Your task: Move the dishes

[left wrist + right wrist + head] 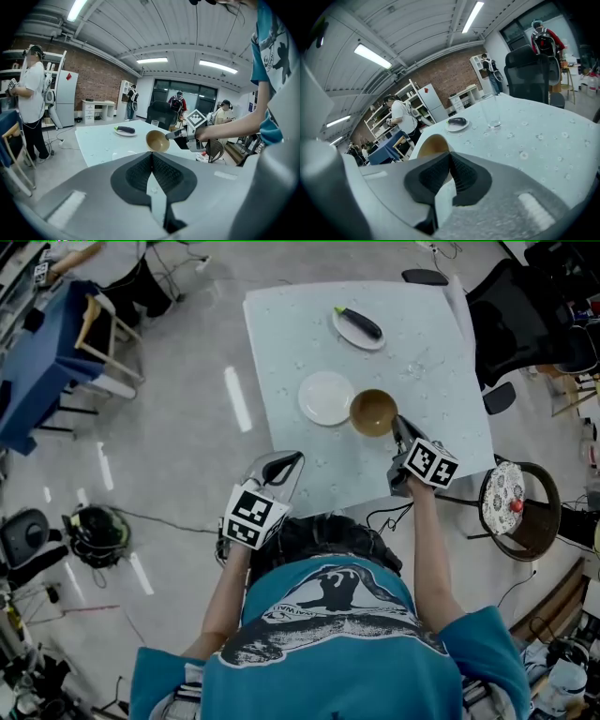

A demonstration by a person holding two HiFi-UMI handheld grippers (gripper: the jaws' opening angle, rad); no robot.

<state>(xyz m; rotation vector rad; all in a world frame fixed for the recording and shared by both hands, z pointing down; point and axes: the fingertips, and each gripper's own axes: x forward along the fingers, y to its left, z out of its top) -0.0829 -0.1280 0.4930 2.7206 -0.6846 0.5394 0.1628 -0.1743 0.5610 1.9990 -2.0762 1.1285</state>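
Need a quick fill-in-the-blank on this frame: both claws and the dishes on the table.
1. The right claw is shut on the rim of a brown ____.
2. The left claw is shut and holds ____.
3. The far plate carries an ____.
4. The table bears ____ plates.

Missing words: bowl; nothing; eggplant; two.
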